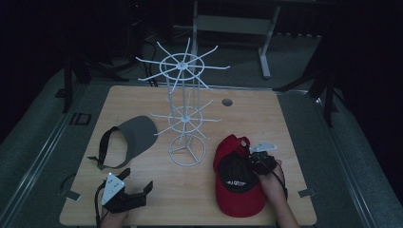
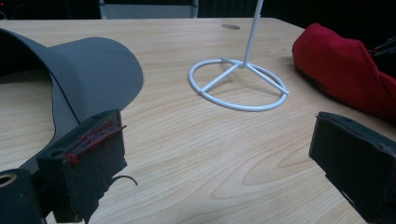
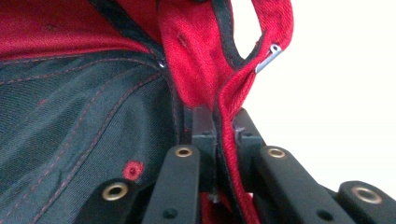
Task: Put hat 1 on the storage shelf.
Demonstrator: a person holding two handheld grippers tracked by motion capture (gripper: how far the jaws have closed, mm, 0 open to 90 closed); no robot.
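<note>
Pale wooden table (image 1: 266,118) is seen in a dark room. Near its front right edge lies a red cap (image 1: 237,183), whose rim is clamped between the right gripper (image 1: 256,159). The left gripper (image 1: 138,183) is held wide open beside a grey visor (image 1: 135,135) and a white wire rack (image 1: 185,111).

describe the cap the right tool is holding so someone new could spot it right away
Start at the white wire rack standing mid-table. To its right, near the front edge, lies a red cap upside down, its black lining showing, with the right tool shut on its rim. The only other headwear, a grey visor, sits left of the rack and has no crown.
</note>
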